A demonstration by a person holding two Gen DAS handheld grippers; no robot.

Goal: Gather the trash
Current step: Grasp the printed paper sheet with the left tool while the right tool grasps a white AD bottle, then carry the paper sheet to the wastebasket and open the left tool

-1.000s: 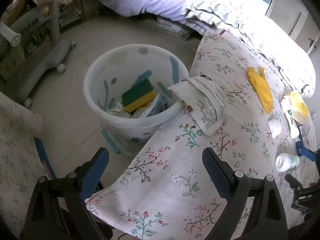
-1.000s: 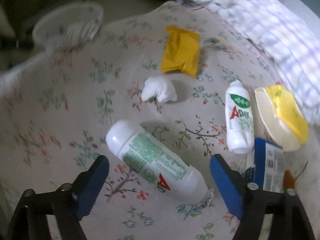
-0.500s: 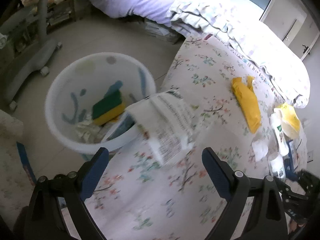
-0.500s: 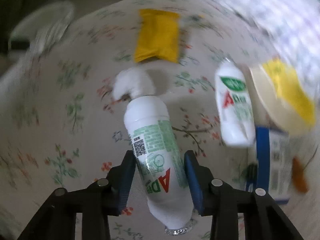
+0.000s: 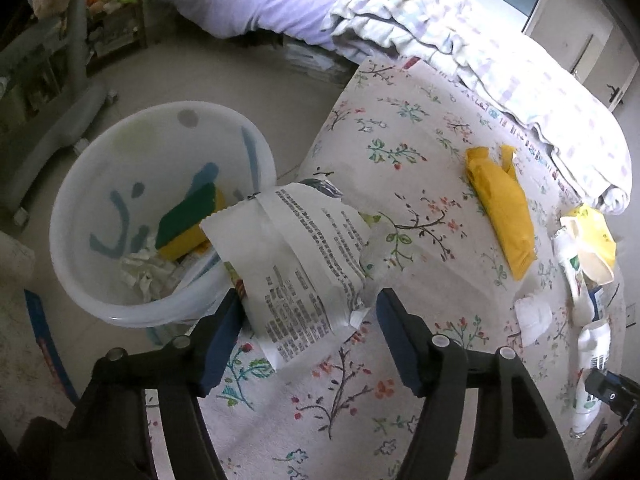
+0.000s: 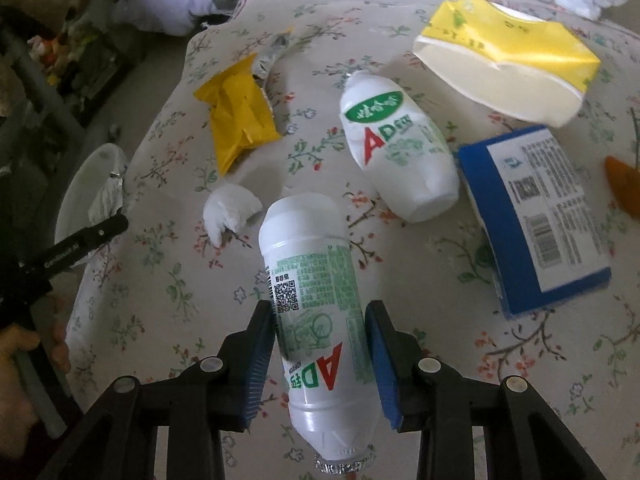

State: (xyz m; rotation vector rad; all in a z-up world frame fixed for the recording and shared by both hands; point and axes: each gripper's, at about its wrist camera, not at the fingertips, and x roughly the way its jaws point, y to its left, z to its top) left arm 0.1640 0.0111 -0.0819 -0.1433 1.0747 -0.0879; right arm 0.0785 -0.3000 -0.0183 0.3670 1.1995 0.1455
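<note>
Here the right gripper (image 6: 322,354) clamps a bottle (image 6: 316,316) above the table (image 6: 160,280); the left gripper (image 5: 308,336) is released around a wrapper (image 5: 296,264) overhanging the bin (image 5: 80,280). Judgement: close squarely on the wrapper's middle before lifting, or it slips

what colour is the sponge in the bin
Green on top, yellow underneath: the sponge lies inside the white bin, clearest in the left wrist view.

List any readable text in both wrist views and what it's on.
"AD": red letters on the held bottle and on the lying bottle.
"GenRobot.AI": left gripper finger, tentative.
Too small to read: print on the white wrapper, blue box label, QR code, green bottle print.
</note>
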